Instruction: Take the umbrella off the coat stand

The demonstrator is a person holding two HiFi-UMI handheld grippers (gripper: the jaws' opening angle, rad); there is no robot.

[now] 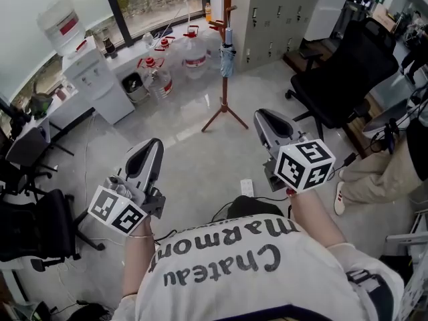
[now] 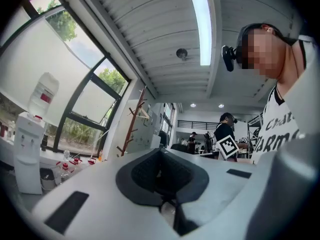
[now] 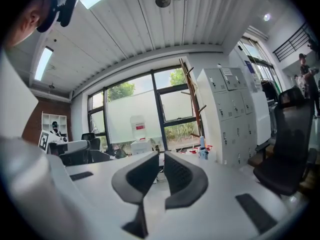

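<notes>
Head view: umbrella [image 1: 227,53] well beyond fingers [image 1: 273,127]

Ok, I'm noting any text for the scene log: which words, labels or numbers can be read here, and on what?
"Chateau" and "Marmon": dark print on the person's white shirt, upside down in the head view; the end of the second word is lost at a fold.
Red label on the water bottle: too blurred to read.
Door tags on the lockers: too small to read.
Nothing else legible.
</notes>
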